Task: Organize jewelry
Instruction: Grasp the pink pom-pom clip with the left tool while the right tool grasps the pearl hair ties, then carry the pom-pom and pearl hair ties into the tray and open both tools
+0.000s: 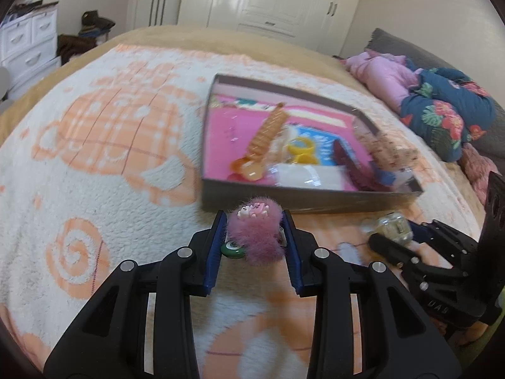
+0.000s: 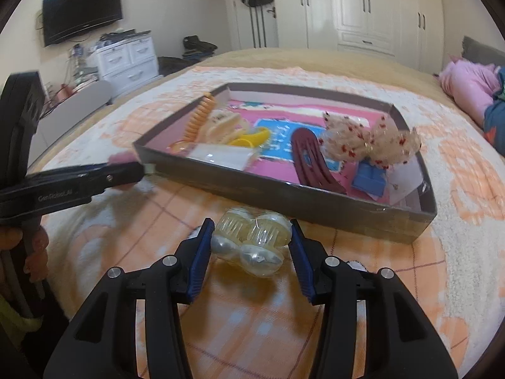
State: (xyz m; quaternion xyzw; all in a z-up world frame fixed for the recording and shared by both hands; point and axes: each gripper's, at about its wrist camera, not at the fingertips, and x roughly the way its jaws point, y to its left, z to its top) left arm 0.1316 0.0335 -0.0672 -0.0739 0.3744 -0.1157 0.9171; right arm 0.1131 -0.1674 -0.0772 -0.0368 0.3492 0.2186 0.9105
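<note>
A pink fluffy hair clip [image 1: 252, 237] with small white charms sits between the blue pads of my left gripper [image 1: 254, 218], which press on both its sides. A green ring [image 1: 233, 249] lies beside it near the left pad. My right gripper [image 2: 251, 225] is shut on a cluster of clear yellowish clips [image 2: 252, 237], just above the blanket. Both grippers hover in front of the near wall of a dark shallow box [image 2: 284, 197] lined in pink. The box holds an orange comb clip [image 2: 199, 117], a maroon clip [image 2: 309, 158], a spotted white bow [image 2: 372, 142] and several other pieces.
Everything rests on a bed covered by a white and orange blanket [image 1: 94, 158]. Pink and floral bedding [image 1: 435, 107] is piled at the right. The left gripper [image 2: 142, 169] shows at the box's left corner in the right wrist view. White drawers [image 2: 126, 60] and wardrobes stand beyond the bed.
</note>
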